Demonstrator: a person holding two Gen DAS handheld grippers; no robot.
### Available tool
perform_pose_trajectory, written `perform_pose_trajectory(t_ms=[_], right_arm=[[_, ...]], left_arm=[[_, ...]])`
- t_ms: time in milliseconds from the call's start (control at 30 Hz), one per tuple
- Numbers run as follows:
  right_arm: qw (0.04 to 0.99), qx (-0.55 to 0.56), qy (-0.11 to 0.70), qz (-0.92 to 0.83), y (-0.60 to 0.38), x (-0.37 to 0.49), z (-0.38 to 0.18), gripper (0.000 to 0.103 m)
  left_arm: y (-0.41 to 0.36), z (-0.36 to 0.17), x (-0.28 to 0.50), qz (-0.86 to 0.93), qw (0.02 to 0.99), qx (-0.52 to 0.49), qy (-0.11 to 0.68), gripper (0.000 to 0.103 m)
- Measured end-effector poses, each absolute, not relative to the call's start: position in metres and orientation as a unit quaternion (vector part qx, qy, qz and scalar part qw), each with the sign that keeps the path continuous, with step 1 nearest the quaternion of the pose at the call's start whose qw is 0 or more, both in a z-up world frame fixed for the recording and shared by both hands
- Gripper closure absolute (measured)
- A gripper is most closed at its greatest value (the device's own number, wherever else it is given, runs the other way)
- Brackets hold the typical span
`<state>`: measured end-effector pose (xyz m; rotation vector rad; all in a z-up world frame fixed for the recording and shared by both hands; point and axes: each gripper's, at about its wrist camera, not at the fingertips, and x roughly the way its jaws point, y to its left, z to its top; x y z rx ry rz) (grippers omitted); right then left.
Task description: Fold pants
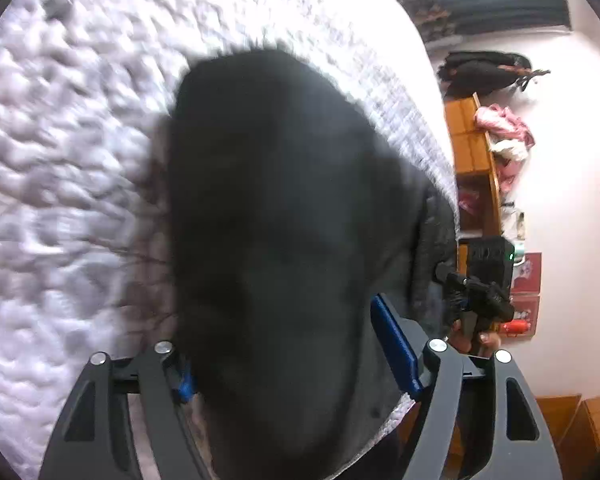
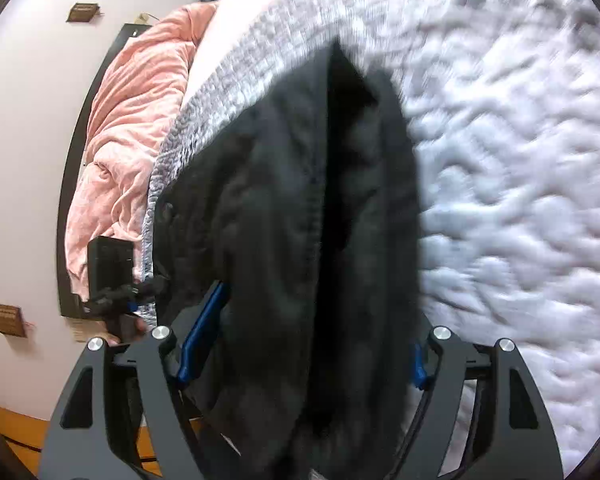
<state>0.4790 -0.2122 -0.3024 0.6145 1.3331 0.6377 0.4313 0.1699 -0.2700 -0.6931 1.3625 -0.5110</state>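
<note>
Pants bunched between my fingers | left gripper clamps them | right gripper clamps them | bed beyond

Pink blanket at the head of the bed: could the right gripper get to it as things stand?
Probably not freely. The right gripper has the black pants bunched between its fingers, and the pink blanket lies off to its left, beyond the white quilt's edge.

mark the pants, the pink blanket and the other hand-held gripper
pants (image 2: 284, 216), right wrist view, on the ribbed dark fabric left of the fold.
pink blanket (image 2: 132, 120), right wrist view, mid-folds.
left hand-held gripper (image 2: 112, 280), right wrist view, black body.
</note>
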Motion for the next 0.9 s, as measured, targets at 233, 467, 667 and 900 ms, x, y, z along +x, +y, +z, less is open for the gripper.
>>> perform_pose_trajectory(t_ms=[233, 467, 667, 900], right_arm=[[0.8, 0.217, 0.499, 0.253, -0.227, 0.477, -0.219, 0.024], [0.75, 0.266, 0.556, 0.241, -0.184, 0.521, -0.263, 0.04], [0.765, 0.276, 0.514, 0.272, -0.199, 0.488, -0.233, 0.03], [0.747, 0.304, 0.515, 0.29, -0.203, 0.41, -0.243, 0.028]], left_arm=[[0.187, -0.209, 0.399, -0.126, 0.821, -0.243, 0.501, 0.009], [0.15, -0.232, 0.417, -0.076, 0.812, -0.21, 0.54, 0.009], [0.15, -0.221, 0.39, -0.088, 0.817, -0.214, 0.528, 0.004], [0.139, -0.214, 0.36, -0.084, 0.833, -0.196, 0.511, 0.004]])
